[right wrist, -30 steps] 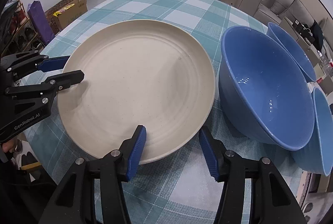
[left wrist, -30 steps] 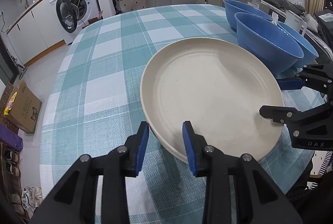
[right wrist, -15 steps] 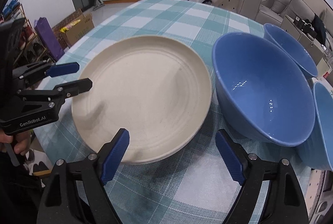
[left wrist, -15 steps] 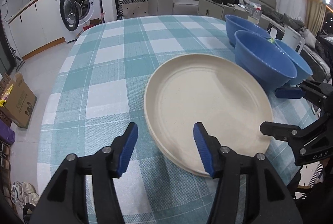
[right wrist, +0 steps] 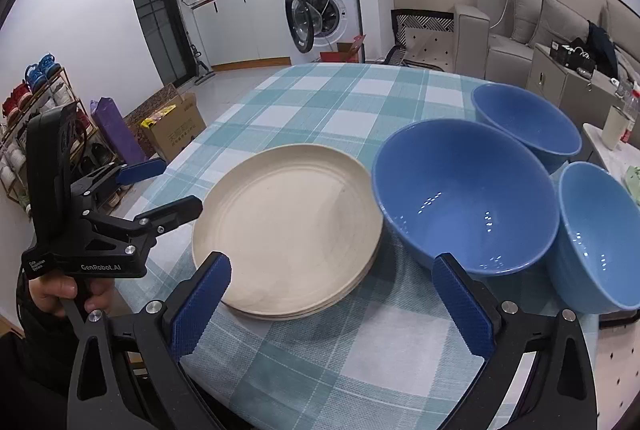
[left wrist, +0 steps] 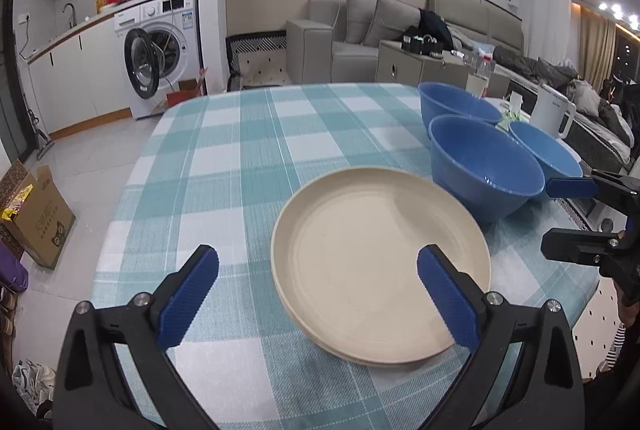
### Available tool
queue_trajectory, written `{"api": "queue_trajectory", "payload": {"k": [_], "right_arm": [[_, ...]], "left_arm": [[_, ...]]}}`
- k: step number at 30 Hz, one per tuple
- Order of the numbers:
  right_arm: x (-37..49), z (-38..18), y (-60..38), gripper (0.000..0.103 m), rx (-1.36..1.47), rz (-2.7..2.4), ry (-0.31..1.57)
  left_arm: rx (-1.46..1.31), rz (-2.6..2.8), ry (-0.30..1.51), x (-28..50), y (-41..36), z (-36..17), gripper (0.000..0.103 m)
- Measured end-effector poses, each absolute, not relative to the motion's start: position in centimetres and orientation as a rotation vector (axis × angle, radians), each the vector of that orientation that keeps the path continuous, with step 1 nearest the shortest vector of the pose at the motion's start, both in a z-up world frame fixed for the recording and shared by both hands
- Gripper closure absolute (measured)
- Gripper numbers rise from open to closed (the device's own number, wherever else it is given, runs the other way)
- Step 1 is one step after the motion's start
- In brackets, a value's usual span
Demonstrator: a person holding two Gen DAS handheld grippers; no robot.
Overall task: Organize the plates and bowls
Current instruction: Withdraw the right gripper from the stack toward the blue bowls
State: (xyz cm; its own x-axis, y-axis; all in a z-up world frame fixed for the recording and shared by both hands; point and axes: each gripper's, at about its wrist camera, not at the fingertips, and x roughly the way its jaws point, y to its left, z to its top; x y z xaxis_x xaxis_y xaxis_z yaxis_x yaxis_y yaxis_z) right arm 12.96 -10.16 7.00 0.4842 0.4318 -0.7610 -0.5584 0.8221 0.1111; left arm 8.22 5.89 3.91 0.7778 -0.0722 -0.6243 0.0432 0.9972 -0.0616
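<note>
Three blue bowls sit loose beside the cream plate stack [right wrist: 288,230], and they are the likeliest trouble. The largest bowl [right wrist: 464,198] touches or nearly touches the stack's right edge, so a careless reach between them could shove the plates toward the near table edge. The mid bowl [right wrist: 600,242], right of the stack and nearest the checked tablecloth's [right wrist: 348,98] edge, could be knocked off by the right gripper [right wrist: 332,306]. The far bowl [right wrist: 524,122] sits behind the largest.

That stack looks like several matte, speckled plates, neatly nested; the glossy bowls may slip in a pinch. Both grippers are spread wide and hold nothing; the left gripper [left wrist: 318,296] hovers at the stack's near-left rim.
</note>
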Motion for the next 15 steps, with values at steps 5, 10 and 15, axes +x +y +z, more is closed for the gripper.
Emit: {"api": "queue_trajectory", "payload": {"k": [5,10,15], "right_arm": [[12.9,8.3,-11.2,0.001,-0.126,0.631,0.848],[13.0,9.4,-12.4,0.001,-0.082,0.614,0.809],[13.7,10.2,-13.4,0.001,-0.077,0.59,0.792]], "left_arm": [[-0.055,-0.048,0.651,7.9,5.5,4.6,0.002],[-0.033,-0.062,0.646,7.9,4.7,4.6,0.002],[-0.036,-0.075,0.653,8.2,4.2,4.6,0.002]]}}
